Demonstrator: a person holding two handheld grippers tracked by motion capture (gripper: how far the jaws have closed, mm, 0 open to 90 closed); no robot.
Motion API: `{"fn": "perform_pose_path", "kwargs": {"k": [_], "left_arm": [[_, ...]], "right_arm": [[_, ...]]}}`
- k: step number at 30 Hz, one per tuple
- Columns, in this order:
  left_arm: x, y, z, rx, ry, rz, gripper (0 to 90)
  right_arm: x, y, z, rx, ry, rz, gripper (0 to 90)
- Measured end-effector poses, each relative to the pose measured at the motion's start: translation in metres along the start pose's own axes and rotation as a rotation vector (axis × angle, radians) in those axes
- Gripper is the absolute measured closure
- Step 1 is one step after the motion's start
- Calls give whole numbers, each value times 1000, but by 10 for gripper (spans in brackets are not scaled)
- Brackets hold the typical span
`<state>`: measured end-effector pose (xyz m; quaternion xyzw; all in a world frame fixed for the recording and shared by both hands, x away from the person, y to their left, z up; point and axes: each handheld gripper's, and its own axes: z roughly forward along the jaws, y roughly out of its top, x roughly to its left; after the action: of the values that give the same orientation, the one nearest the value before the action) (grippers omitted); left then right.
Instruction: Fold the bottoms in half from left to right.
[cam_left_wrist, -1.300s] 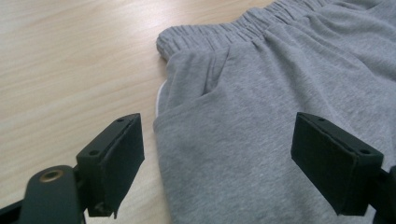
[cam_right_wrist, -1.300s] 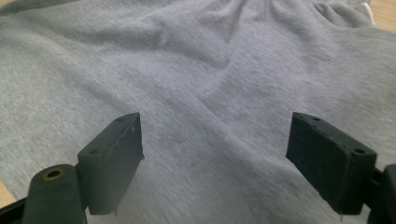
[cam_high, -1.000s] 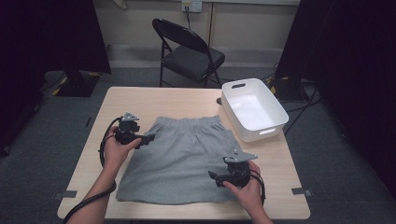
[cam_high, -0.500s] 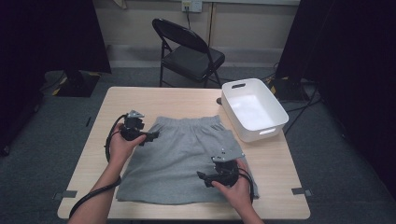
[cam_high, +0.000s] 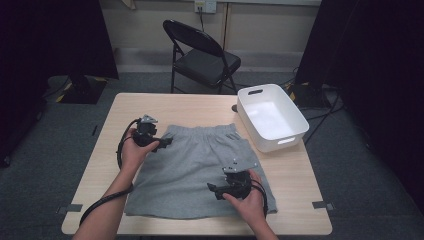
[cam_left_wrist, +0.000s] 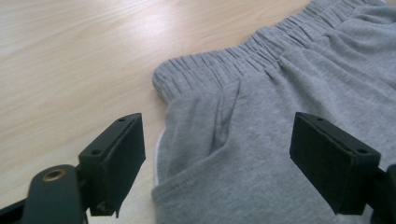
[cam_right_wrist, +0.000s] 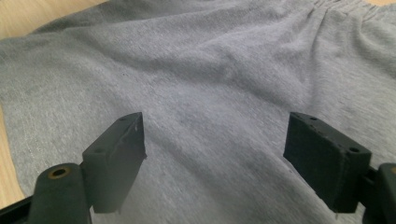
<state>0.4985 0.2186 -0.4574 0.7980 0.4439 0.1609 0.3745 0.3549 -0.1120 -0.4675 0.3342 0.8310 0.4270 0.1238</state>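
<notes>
With both jaws spread wide, the left gripper (cam_high: 164, 144) should pinch the shorts (cam_high: 200, 165) at the waistband corner (cam_left_wrist: 161, 81) while the right gripper (cam_high: 214, 190) takes the hem.

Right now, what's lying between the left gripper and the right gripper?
In the high view, only the flat grey shorts lie between the left gripper and the right gripper; nothing else sits on that stretch of cloth.
</notes>
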Motion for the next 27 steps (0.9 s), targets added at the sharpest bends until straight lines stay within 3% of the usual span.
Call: {"fn": "perform_pose_path", "kwargs": {"k": [3,8,12,16,20,24,27], "left_arm": [[1,0,3,3,8,27,277],[5,1,12,24,54,54,308],[9,1,20,6,45,40,345],[14,1,28,33,50,77,465],[16,1,35,49,29,42,560],[16,0,39,72,25,42,656],[16,-3,41,96,29,76,737]], "right_arm": [[1,0,1,-1,2,-6,200],[1,-1,3,3,4,-8,206],[1,0,4,-1,8,-8,209],[2,1,5,1,14,-14,213],[3,3,5,-5,23,-14,221],[6,3,8,3,31,-25,221],[10,5,10,-1,38,-30,225]]}}
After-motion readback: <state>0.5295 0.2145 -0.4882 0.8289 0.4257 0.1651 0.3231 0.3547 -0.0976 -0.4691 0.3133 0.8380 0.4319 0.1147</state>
